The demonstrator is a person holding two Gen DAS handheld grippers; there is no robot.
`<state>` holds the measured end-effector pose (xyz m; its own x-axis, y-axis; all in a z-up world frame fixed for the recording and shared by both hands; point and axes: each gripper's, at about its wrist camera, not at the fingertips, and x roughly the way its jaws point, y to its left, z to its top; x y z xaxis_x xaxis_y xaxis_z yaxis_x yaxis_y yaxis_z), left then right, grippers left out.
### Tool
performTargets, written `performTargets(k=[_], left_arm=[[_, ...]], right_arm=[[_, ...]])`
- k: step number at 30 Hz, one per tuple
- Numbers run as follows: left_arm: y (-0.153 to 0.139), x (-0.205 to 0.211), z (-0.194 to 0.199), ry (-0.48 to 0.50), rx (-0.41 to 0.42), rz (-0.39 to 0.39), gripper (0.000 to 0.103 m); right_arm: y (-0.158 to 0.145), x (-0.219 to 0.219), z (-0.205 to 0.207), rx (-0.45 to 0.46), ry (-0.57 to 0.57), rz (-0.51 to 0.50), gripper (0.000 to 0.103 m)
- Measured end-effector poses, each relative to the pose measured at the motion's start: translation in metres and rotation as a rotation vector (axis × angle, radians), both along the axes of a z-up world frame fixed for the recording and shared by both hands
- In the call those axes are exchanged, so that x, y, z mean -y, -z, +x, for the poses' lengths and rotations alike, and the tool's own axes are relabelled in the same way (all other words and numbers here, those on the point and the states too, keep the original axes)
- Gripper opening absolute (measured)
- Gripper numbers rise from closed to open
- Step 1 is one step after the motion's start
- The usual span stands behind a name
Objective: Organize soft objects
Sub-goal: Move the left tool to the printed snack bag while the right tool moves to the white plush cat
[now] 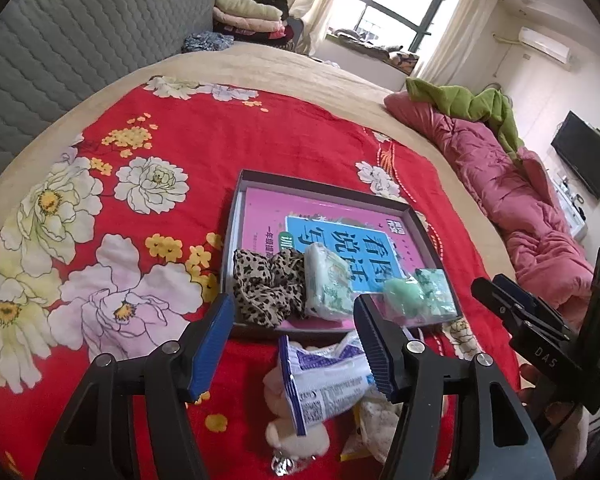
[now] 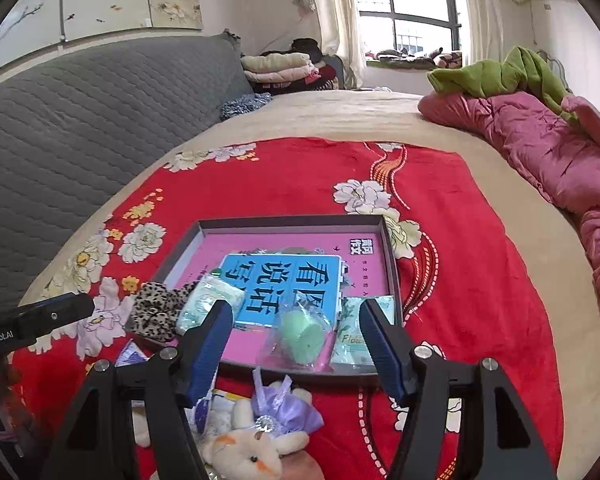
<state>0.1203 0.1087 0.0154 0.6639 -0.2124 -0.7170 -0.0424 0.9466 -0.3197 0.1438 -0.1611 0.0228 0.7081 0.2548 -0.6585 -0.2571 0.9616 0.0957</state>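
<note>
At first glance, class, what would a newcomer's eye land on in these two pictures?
The red floral blanket spread over the bed grabs attention first. At its middle lies a shallow grey tray holding a pink book, a leopard-print scrunchie and a bagged green sponge. Nearer the cameras, outside the tray, lie a small plush toy and a lilac pouch.

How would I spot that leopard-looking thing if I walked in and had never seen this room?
Find the red flowered blanket on the bed, then the shallow dark tray lying on it with a pink book inside. The leopard-print scrunchie sits in the tray's near left corner, beside a pale green packet. It is the only brown spotted, ruffled fabric there; its neighbours are green.
</note>
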Motion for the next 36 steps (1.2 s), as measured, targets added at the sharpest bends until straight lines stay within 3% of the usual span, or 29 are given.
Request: performTargets(k=[16,28,36], left_arm=[[-0.026,0.02,-0.039,0.04,0.02,0.04,0.065],[-0.018,0.028,-0.047,0.063,-0.031,0.025,0.066],[-0.008,0.034,-0.052,0.082,-0.064,0.027,0.066]], right_arm=[[-0.029,0.014,-0.04,0.063,-0.028,-0.003,0.066],[-0.022,0.041,-0.057,0.013,-0.009,0.054,0.066],[-0.01,0.039,-0.069,-0.01,-0.038,0.031,0.066]])
